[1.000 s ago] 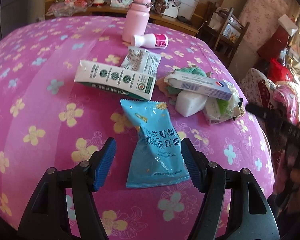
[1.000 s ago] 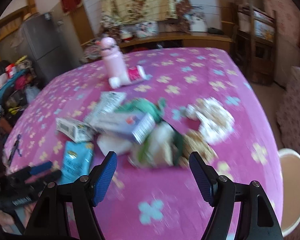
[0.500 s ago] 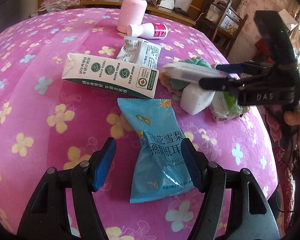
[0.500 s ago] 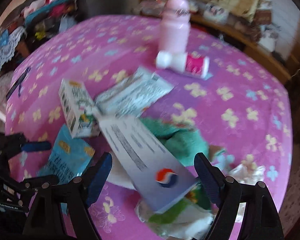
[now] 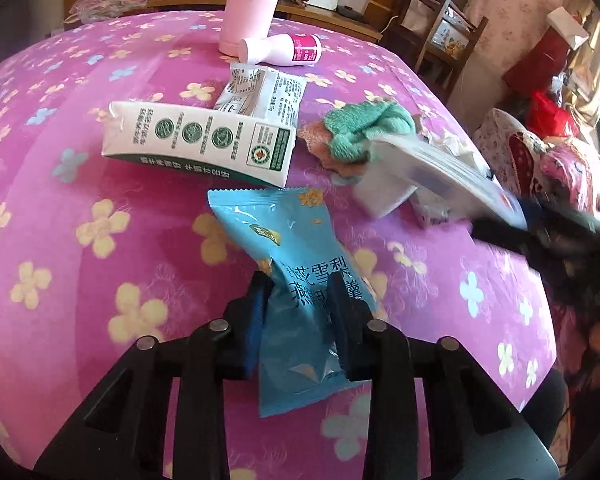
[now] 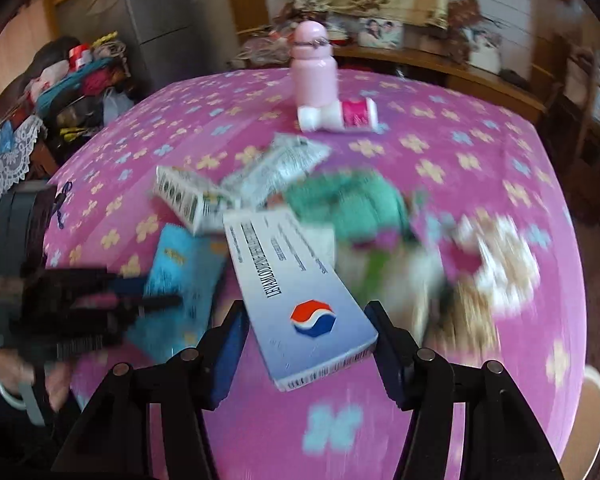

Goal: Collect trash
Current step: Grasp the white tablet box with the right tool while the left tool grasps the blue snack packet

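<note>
Left wrist view: the left gripper (image 5: 298, 294) has its fingers (image 5: 256, 312) clamped on the blue packet (image 5: 296, 264) lying on the pink flowered counter (image 5: 80, 264). The right gripper (image 6: 306, 354) is closing, fingers at the long white box (image 6: 296, 292), beside a milk carton (image 5: 198, 142).

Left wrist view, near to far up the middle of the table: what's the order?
left gripper shut on blue snack packet → white-green carton → white printed wrapper → small white bottle lying down → pink flask
</note>
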Demonstrator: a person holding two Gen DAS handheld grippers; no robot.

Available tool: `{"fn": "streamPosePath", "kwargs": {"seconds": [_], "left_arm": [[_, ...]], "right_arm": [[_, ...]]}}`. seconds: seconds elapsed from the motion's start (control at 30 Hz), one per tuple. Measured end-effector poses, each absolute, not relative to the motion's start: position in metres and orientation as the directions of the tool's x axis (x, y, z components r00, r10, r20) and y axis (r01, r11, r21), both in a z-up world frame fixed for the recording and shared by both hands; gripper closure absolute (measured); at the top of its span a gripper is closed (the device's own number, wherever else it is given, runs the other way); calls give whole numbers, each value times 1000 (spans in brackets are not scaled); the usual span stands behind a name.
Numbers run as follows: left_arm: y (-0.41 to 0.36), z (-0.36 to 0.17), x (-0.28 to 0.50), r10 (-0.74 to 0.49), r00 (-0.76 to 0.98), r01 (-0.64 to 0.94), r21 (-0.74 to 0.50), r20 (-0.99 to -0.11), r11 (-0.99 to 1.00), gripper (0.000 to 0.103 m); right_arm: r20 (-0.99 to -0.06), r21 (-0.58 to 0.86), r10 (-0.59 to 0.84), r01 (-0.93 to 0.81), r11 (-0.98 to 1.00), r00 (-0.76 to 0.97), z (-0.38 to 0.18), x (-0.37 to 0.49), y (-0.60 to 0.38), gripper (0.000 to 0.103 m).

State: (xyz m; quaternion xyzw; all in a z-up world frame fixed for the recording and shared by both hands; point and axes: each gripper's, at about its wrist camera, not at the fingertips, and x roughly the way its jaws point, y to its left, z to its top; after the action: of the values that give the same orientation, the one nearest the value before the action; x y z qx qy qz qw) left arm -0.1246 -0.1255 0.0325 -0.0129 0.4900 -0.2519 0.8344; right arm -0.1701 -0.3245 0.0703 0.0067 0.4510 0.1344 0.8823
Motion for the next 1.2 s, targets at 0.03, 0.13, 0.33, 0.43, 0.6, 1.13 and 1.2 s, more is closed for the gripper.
{"fn": "streamPosePath", "kwargs": {"seconds": [0.03, 0.13, 0.33, 0.43, 0.6, 1.13, 1.2], "left_arm": [[-124, 33, -127, -431, 389, 409, -266, -814, 873, 76], [-119, 36, -135, -428, 369, 421, -262, -825, 868, 78], [-113, 38, -156, -430, 329, 448, -262, -841, 855, 77], [-110, 34, -156, -421, 329, 425, -265, -845, 865, 69], [-109, 29, -158, -421, 355, 400, -271, -835, 875, 47], [-173, 89, -197, -543, 376, 585, -263, -751, 767, 79], [-190, 95, -199, -560, 367, 604, -268, -743, 751, 79]], "right_arm": [[-803, 142, 234, -205, 968, 549, 65, -185, -328, 46], [-836, 132, 195, -156, 979, 513, 49, -215, -331, 46], [-840, 117, 180, -153, 981, 512, 40, -239, -326, 26], [-828, 43, 135, -178, 983, 544, 42, -234, -310, 24], [-850, -3, 90, -175, 985, 520, 22, -214, -301, 33], [-724, 132, 108, -17, 991, 681, 92, -279, -375, 54], [-718, 121, 77, 15, 993, 692, 96, -286, -387, 54]]}}
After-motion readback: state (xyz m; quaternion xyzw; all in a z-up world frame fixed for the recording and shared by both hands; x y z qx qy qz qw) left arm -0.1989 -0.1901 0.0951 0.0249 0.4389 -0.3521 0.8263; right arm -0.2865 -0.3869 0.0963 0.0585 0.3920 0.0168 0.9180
